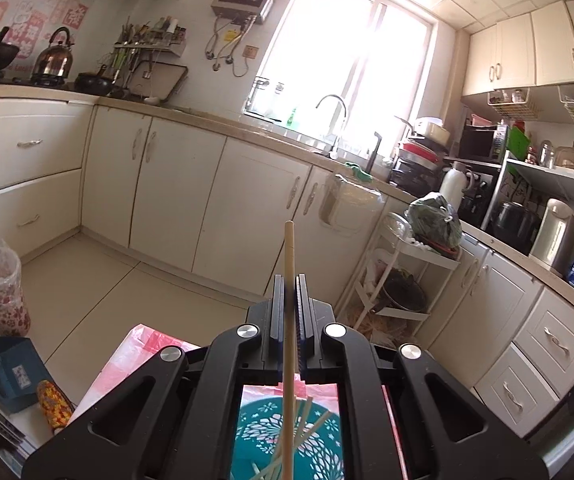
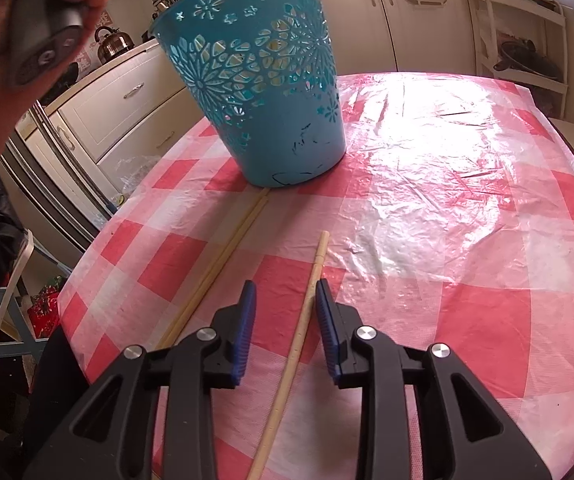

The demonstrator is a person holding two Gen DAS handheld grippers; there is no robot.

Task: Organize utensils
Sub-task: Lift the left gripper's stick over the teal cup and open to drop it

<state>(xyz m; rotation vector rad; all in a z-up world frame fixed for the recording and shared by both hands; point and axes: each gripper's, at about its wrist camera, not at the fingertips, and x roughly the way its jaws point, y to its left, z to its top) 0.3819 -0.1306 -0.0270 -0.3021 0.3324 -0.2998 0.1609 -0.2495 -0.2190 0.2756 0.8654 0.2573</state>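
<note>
Above the teal basket (image 2: 255, 80), the left gripper (image 1: 290, 300) pinches 1 upright chopstick (image 1: 289, 280) between closed fingers, several sticks already lying inside the basket. In front of the basket on the checked desk (image 2: 447, 240), the right gripper (image 2: 285, 300) straddles a lone chopstick (image 2: 307, 312) with fingers parted, not yet gripping; 2 more chopsticks (image 2: 223, 256) lie beside it. Light, stiff and smooth, each stick likely needs a firm mid-shaft pinch to stop it swivelling.

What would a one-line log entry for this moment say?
left gripper: shut on held chopstick, above blue basket | right gripper: open around table chopstick | two chopsticks waiting
</note>
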